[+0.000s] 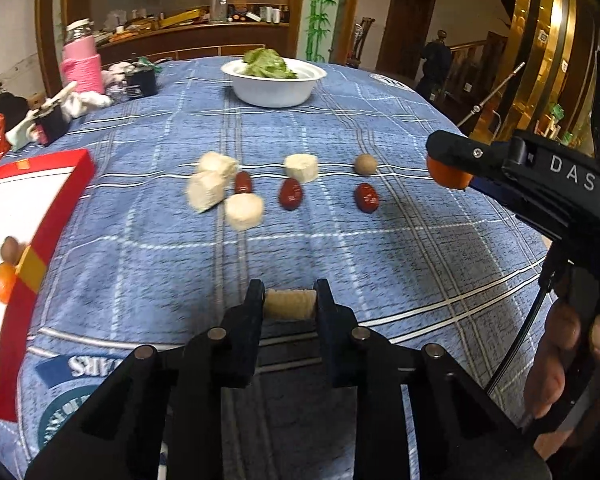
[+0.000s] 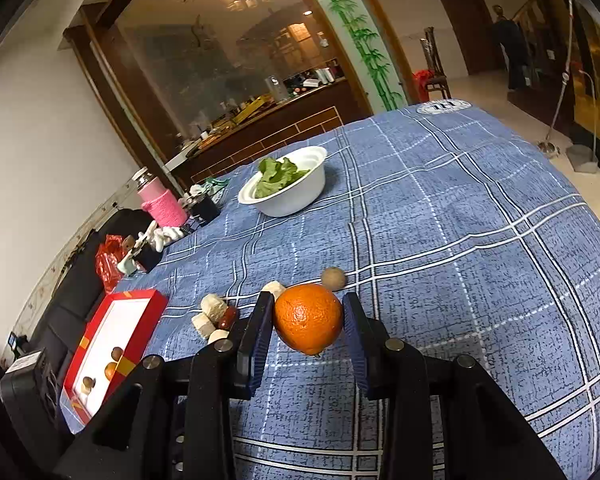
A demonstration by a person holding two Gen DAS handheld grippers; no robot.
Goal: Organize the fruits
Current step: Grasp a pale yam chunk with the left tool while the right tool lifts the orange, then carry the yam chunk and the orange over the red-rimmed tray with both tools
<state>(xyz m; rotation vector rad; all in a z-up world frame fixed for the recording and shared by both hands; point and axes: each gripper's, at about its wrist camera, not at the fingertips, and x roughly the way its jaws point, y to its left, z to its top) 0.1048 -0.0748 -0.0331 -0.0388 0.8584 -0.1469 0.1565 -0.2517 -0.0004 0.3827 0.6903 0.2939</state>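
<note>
We note the left gripper held low over the blue plaid tablecloth, fingers pointing fwd toward the centre of the table, clenched on a pale cylindrical piece; its long axis runs side to side, spanning finger to finger, approx. level. The right gripper comes in from the right, raised above the cloth, w/ bare fingers of the person's hand wrapped round its handle; it is clamped on an orange, pinched at both sides, clear of the table. Beyond the left gripper lie four more pale chunks, e.g. one nearest us, plus three red dates and a small brown round fruit, loosely grouped mid-table. A red-rimmed tray sits at the left edge, holding a small orange fruit and two brownish ones; exact type we cannot tell. A white bowl of green leaves stands at the far side.
</note>
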